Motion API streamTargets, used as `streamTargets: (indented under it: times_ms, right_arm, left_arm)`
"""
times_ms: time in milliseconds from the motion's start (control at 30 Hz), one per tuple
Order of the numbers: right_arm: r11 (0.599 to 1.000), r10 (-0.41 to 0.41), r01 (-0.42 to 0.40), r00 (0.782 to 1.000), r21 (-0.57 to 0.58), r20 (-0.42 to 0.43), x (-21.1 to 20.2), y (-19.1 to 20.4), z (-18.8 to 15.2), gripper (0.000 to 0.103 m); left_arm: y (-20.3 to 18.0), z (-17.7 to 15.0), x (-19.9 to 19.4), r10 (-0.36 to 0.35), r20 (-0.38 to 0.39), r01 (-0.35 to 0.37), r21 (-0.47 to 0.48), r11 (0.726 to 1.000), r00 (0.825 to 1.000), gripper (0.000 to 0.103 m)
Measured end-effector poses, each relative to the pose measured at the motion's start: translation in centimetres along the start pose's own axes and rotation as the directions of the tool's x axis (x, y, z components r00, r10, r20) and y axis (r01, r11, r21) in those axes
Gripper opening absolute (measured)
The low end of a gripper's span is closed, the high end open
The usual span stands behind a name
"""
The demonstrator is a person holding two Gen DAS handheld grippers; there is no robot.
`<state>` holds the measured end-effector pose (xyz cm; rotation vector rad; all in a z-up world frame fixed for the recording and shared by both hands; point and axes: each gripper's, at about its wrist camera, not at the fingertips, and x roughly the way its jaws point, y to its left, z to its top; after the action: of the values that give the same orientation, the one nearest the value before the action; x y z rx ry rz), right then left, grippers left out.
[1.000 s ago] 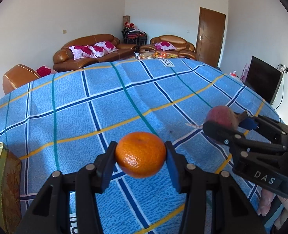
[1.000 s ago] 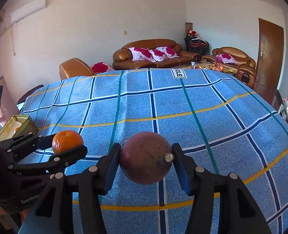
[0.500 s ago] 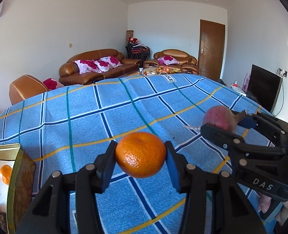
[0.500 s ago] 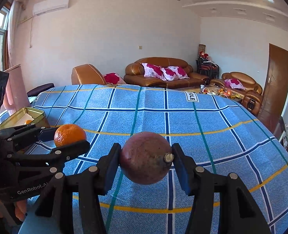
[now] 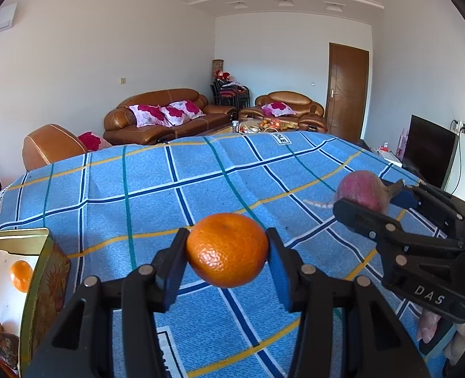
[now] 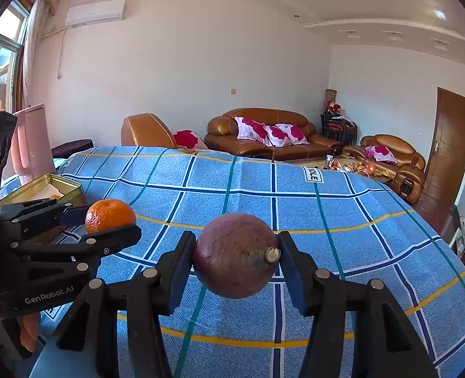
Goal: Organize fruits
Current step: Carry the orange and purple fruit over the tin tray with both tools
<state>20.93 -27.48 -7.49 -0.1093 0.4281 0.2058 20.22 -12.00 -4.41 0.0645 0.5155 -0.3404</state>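
My left gripper (image 5: 227, 260) is shut on an orange tangerine (image 5: 227, 249) and holds it above the blue checked tablecloth (image 5: 175, 182). My right gripper (image 6: 236, 260) is shut on a round purple-brown fruit with a stub stalk (image 6: 235, 255), also held above the cloth. Each gripper shows in the other's view: the right one with its purple fruit (image 5: 363, 190) at the right, the left one with the tangerine (image 6: 109, 215) at the left. A gold tin box (image 5: 48, 280) sits at the table's left edge with a tangerine (image 5: 21, 275) and other fruit inside.
The tin also shows in the right wrist view (image 6: 70, 186), far left on the table. Brown leather sofas (image 5: 157, 116) and an armchair (image 5: 51, 145) stand beyond the table's far edge. A TV (image 5: 427, 148) stands to the right.
Both grippers have risen and tilted up with their fruits still held. More of the room and of the tin box at the left has come into view.
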Motion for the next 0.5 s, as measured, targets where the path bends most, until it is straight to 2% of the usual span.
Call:
streamTargets:
  times_ms: [500]
  right_arm:
    - [0.999,0.033,-0.032,0.996,-0.02,0.079,-1.6,0.7,-0.2,0.055]
  left_arm:
    - [0.1,-0.7,-1.6,0.042,0.044,-0.043,0.009,0.999,0.998,0.05]
